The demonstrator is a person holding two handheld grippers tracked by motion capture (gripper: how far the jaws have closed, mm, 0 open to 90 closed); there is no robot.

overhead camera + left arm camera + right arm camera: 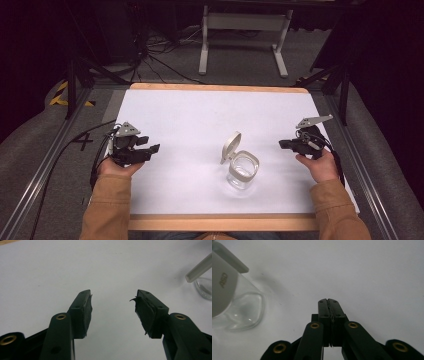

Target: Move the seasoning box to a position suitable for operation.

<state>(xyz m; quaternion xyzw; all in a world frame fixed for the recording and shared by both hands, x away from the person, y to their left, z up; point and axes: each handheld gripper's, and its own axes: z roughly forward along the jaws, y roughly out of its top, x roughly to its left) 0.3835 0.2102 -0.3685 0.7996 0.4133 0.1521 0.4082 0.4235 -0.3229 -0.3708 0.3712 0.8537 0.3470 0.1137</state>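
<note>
While lid-up — one jar [243, 171], two grippers.

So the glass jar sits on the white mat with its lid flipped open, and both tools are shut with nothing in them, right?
Not quite. The left tool is open, its jaws spread wide over the white mat, as the left gripper view shows. The right tool is shut and holds nothing. The glass jar does have its lid flipped open.

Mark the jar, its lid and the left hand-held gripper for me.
jar [243, 172], high view, clear glass body.
lid [231, 146], high view, flipped-up disc.
left hand-held gripper [113, 312], left gripper view, midway between open fingertips.
</note>
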